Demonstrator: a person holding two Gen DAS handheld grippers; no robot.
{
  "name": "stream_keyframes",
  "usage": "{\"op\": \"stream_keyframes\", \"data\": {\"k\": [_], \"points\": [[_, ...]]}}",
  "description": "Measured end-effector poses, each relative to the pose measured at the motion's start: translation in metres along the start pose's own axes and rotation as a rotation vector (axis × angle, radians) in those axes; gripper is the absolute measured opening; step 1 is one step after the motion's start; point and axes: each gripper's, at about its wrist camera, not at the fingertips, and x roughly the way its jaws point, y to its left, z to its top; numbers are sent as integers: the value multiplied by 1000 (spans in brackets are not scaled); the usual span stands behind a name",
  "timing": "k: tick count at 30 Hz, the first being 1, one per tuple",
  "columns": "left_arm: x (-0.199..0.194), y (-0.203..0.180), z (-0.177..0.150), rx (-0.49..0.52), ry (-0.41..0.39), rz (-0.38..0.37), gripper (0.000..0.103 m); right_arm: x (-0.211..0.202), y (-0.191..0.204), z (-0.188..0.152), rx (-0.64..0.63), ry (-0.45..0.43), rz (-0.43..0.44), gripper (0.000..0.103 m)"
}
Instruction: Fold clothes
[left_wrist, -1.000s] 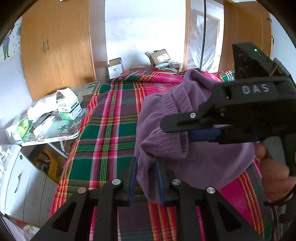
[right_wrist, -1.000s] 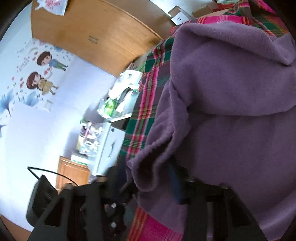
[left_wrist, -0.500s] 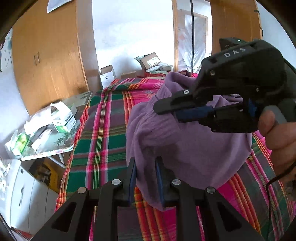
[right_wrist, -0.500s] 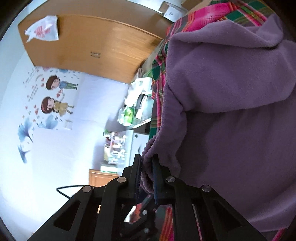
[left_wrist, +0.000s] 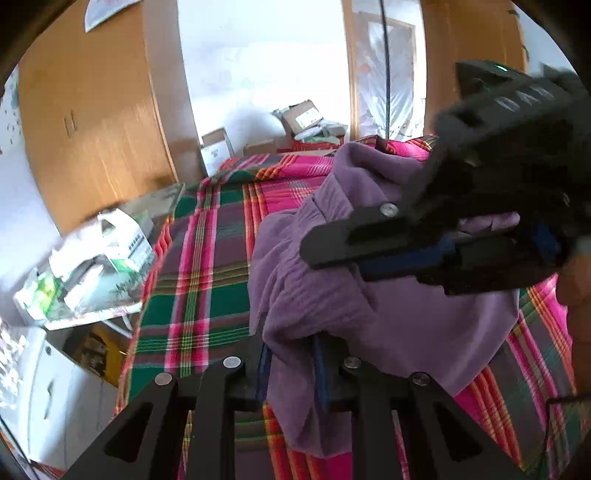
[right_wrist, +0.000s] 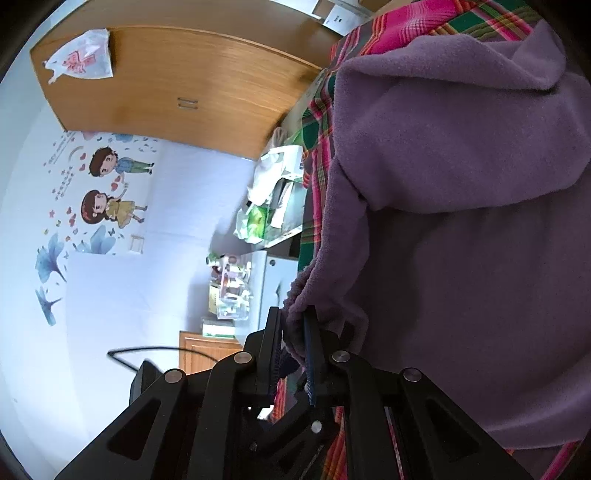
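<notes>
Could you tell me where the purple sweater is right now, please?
The purple sweater is held up over the plaid blanket, pinched by the left gripper at its lower edge and by the right gripper just above.

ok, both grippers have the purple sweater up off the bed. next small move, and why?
Probably lower both together and lay the held edge onto the plaid bedspread. The left gripper and right gripper each pinch the purple sweater, which hangs bunched above the bed, so no fold is set yet.
</notes>
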Motion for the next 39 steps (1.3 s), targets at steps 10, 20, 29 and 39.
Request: {"op": "stream_keyframes", "data": {"k": [10, 20, 29, 39], "points": [[-5, 15, -13, -36, -101, -217, 53, 2, -1, -1, -4, -1, -20, 12], [-2, 10, -8, -35, -73, -113, 55, 8, 1, -6, -20, 13, -31, 12], [3, 20, -1, -112, -28, -95, 34, 6, 4, -5, -31, 7, -34, 13], [4, 35, -1, -186, -51, -105, 19, -29, -7, -11, -74, -82, -135, 22]]}}
